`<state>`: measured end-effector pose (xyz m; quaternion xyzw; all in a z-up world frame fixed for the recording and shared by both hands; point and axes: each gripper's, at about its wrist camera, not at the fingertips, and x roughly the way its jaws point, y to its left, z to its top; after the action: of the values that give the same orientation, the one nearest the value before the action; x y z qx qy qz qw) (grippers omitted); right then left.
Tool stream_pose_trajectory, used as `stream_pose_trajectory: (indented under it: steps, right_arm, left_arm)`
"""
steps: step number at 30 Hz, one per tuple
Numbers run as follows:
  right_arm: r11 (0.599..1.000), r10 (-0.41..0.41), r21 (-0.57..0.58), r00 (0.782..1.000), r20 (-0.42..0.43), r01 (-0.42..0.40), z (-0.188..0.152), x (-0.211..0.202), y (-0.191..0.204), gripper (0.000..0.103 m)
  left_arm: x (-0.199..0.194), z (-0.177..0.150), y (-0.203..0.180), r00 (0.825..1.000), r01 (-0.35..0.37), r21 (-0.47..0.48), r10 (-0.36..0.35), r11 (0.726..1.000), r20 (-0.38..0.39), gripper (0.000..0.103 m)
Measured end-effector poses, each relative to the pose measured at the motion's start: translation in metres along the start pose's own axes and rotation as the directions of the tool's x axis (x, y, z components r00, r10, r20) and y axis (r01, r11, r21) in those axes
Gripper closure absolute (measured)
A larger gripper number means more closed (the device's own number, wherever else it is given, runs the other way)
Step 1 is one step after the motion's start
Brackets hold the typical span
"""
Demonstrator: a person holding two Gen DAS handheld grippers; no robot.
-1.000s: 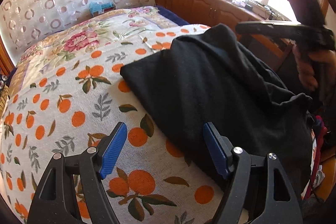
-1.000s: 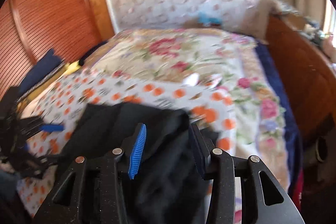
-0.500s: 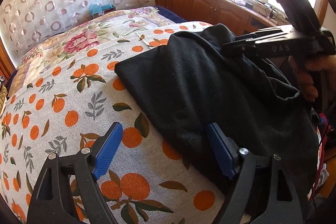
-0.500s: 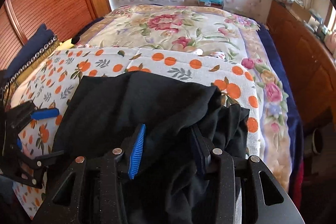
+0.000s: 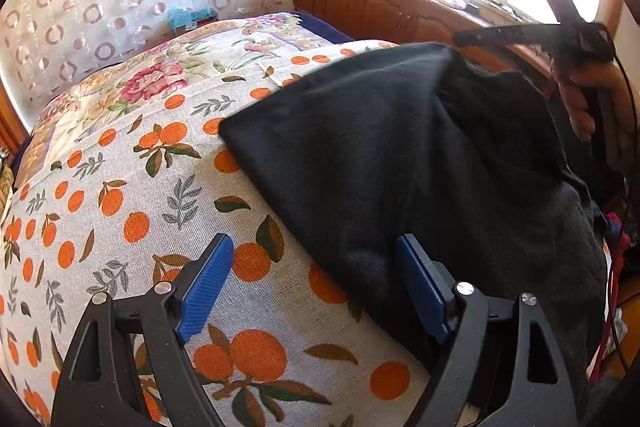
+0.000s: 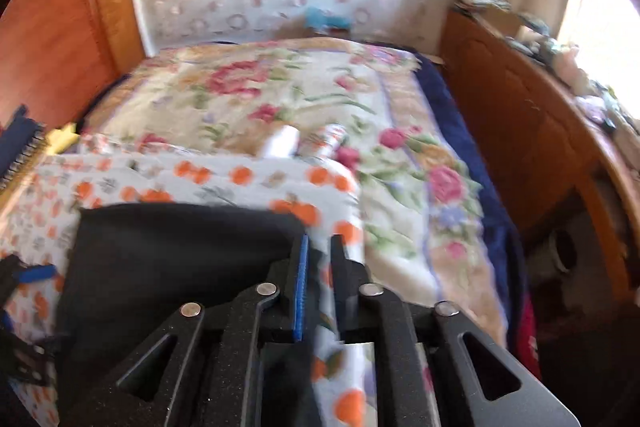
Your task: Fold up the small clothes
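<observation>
Black garment [image 5: 400, 163] lies on the orange-print sheet [image 5: 132, 227] at the near side of the bed [image 6: 280, 95], spread toward the near right corner, with part of it hanging over the bed's edge. The right gripper [image 6: 318, 251] has its jaws nearly together at the garment's far right corner; in the left wrist view the cloth there is lifted off the sheet, so the jaws appear to pinch it, though the right wrist view is blurred and the grip itself is hard to confirm. The left gripper [image 5: 316, 279] is wide open, low over the garment's near edge, with one blue pad [image 5: 420, 283] touching or just above the cloth and nothing held.

The risk, as I judge it, is a thin pinch: soft knit held by one corner can slip out as it is drawn across. With the left jaws gripping nothing, the unanchored near edge may drag and bunch, giving a crooked fold. The overhanging part could also pull the whole piece off the bed.
</observation>
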<state>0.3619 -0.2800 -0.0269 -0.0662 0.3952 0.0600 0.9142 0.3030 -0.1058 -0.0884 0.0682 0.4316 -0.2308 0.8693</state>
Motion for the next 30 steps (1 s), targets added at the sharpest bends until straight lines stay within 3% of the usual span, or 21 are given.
stream_pose_trajectory:
  steps: [3,6,8,14,19,22,25,27,30]
  right_arm:
    - [0.999,0.04,0.006,0.999,0.002,-0.04,-0.024,-0.011,-0.007,0.058]
    - [0.989,0.143,0.019,0.989,0.03,-0.144,-0.058,-0.033,-0.021,0.055]
    - [0.976,0.22,0.007,0.976,0.003,-0.22,-0.084,-0.043,-0.029,0.055]
    - [0.974,0.226,0.025,0.973,-0.045,-0.225,-0.154,-0.061,-0.045,0.055]
    - [0.963,0.258,0.094,0.965,-0.036,-0.254,-0.161,-0.068,-0.067,0.055]
    - [0.943,0.315,0.116,0.949,-0.017,-0.311,-0.167,-0.077,-0.071,0.055]
    - [0.926,0.361,0.13,0.932,-0.032,-0.354,-0.174,-0.078,-0.074,0.071]
    - [0.927,0.353,0.141,0.935,-0.014,-0.348,-0.177,-0.083,-0.081,0.091]
    - [0.921,0.365,0.128,0.93,0.044,-0.368,-0.179,-0.105,-0.083,0.095]
  left_arm:
    - [-0.01,-0.005,0.004,1.0,-0.006,-0.04,0.006,0.999,-0.013,0.02]
    - [-0.032,-0.016,-0.004,0.999,-0.024,-0.05,0.026,0.998,0.03,0.02]
    - [-0.043,-0.024,-0.013,0.999,-0.012,-0.045,0.013,0.999,0.043,0.02]
    - [-0.07,-0.051,-0.054,0.997,0.039,-0.031,-0.037,0.999,0.07,0.02]
    - [-0.077,-0.065,-0.082,0.995,0.075,-0.014,-0.074,0.997,0.064,0.02]
    - [-0.078,-0.073,-0.094,0.996,0.077,-0.006,-0.077,0.997,0.051,0.02]
    - [-0.076,-0.08,-0.101,0.995,0.097,-0.009,-0.097,0.995,0.028,0.02]
    - [-0.074,-0.084,-0.106,0.995,0.1,-0.004,-0.1,0.995,0.012,0.02]
    - [-0.074,-0.088,-0.115,0.996,0.091,0.011,-0.091,0.996,0.005,0.02]
